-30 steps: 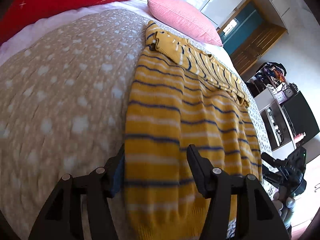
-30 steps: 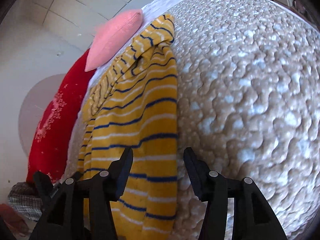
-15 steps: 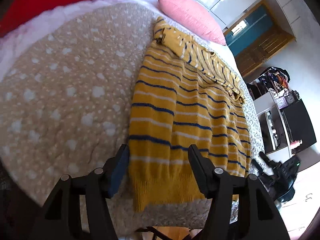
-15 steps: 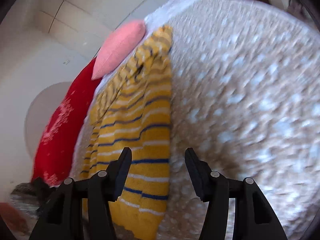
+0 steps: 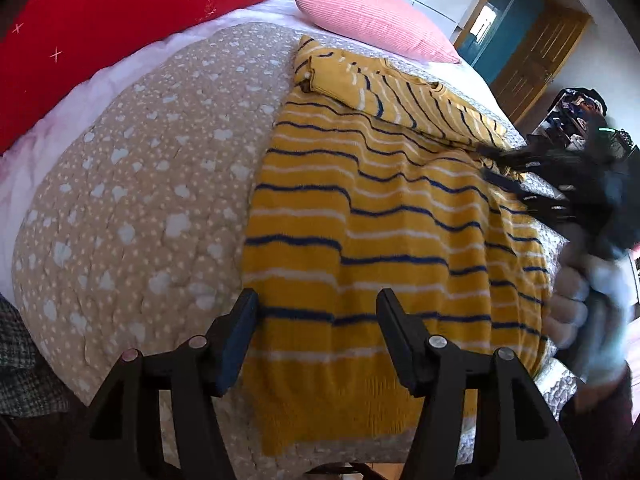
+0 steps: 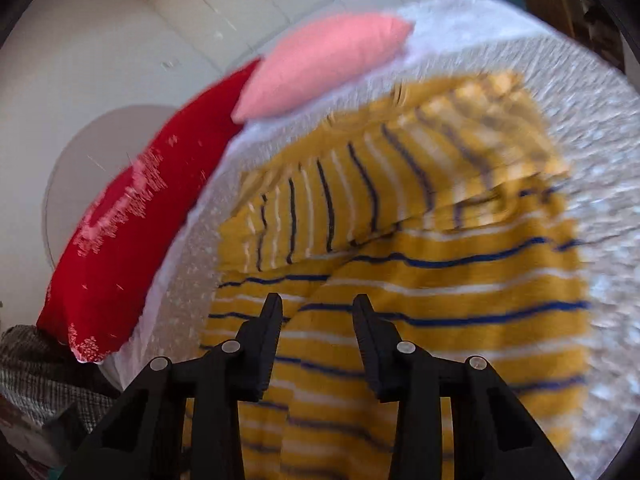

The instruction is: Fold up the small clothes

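A yellow sweater [image 5: 384, 216] with blue and white stripes lies flat on the beige dotted quilt [image 5: 132, 208], one sleeve folded across its top. My left gripper [image 5: 316, 312] is open and empty above the sweater's hem near the bed's front edge. My right gripper [image 6: 316, 316] is open and empty above the sweater [image 6: 420, 280], near its side below the folded sleeve. In the left wrist view the right gripper [image 5: 532, 184] shows blurred at the sweater's right edge, held by a gloved hand.
A pink pillow [image 5: 372, 20] and a red pillow [image 5: 100, 28] lie at the head of the bed. A wooden door [image 5: 532, 56] and cluttered shelves [image 5: 576, 116] stand to the right. A checked cloth [image 5: 20, 368] hangs at the lower left.
The right gripper has swung from the bed's front edge in over the sweater toward the folded sleeve. The left gripper has moved back in over the hem. Both stay open.
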Available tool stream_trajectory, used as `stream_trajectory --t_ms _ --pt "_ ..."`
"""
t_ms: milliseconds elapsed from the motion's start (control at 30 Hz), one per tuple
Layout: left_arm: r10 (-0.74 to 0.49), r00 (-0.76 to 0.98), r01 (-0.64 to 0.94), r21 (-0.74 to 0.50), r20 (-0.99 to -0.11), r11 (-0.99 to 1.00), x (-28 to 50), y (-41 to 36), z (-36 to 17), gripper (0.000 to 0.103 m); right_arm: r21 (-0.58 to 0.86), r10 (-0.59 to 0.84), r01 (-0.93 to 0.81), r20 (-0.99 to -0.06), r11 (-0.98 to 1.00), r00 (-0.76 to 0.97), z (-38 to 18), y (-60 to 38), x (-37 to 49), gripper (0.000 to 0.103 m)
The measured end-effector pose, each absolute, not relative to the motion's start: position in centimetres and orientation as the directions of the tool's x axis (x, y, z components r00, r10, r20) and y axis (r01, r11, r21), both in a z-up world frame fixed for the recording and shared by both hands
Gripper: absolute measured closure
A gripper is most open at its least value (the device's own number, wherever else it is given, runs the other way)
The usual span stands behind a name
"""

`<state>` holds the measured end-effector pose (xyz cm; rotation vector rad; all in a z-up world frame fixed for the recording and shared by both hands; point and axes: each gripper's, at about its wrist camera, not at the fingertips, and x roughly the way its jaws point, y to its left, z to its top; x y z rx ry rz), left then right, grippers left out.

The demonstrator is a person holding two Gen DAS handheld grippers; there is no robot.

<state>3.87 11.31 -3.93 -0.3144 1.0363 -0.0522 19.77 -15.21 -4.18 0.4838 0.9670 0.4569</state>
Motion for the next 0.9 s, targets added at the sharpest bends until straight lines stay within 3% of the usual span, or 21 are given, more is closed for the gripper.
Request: stream_trajectory --t_ms 100,367,533,567,667,800,900 --pt "-0.205 0.514 -0.11 -0.301 -0.833 0.947 3.0 12.2 -3.5 0.043 0.641 0.638 -0.129 -0.68 0.756 0.361 -8.9 -14.2 19.7 0.063" --pt "-0.193 0.516 -0.19 -0.331 -0.835 0.924 2.1 14.7 -4.4 0.043 0.628 0.676 -0.267 -0.61 0.731 0.414 -8.8 -18.1 7.6 0.063" --pt "-0.21 0.52 -0.2 -0.357 -0.828 0.912 1.4 15.0 -4.3 0.043 0.627 0.653 -0.222 -0.629 0.747 0.422 -7.5 -21.8 2.5 0.063" --pt "-0.212 0.52 -0.196 -0.358 -0.827 0.913 1.5 14.9 -4.2 0.043 0.643 0.656 -0.208 -0.605 0.737 0.452 -7.0 -23.3 1.8 0.06" --pt "-0.228 0.502 -0.188 -0.362 -0.834 0.913 2.4 14.8 -5.1 0.04 0.634 0.592 -0.143 -0.584 0.76 0.555 -5.8 -26.9 0.7 0.04" --pt "-0.231 0.496 -0.174 -0.357 -0.837 0.918 3.0 13.8 -5.7 0.027 0.672 0.568 -0.032 -0.6 0.74 0.563 -7.6 -30.1 1.2 0.04" --pt "-0.267 0.492 -0.14 -0.377 -0.829 0.915 3.0 12.9 -5.7 0.024 0.716 0.605 -0.033 -0.563 0.697 0.563 -8.7 -30.0 1.5 0.04"
